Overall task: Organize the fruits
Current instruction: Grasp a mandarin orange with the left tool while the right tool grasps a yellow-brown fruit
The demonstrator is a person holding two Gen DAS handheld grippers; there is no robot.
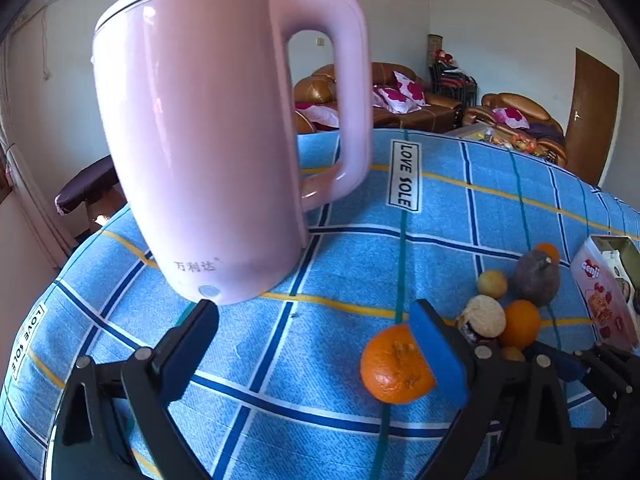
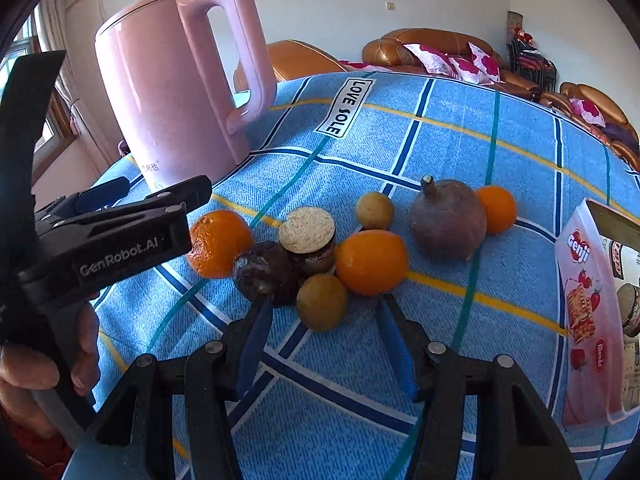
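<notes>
A living room with brown leather sofas and pink-flowered cushions lies behind a tabletop covered in a blue checked cloth printed "LOVE SOLE".

The left hand-held gripper hangs released, its jaws spread wide over the cloth. A scuffed orange lies just inside its right finger, touching or nearly touching the blue pad; the other finger is well apart from it. In the right wrist view a hand grips this tool's black handle at the left edge.

The right hand-held gripper points down at the near edge of the fruit cluster, its jaws partly drawn in but not clamping. A small yellow-green fruit sits between the fingertips, with a gap on each side. The left fingertip is at a dark wrinkled fruit; whether it touches I cannot tell.

Beyond these lie a halved dark fruit with a pale cut face, a smooth orange, a second small yellow fruit, a large purplish-brown fruit with a stub stem and a small orange touching it on the far right.

At far left stands a pink electric kettle. At the right edge lies an open pink biscuit box.
</notes>
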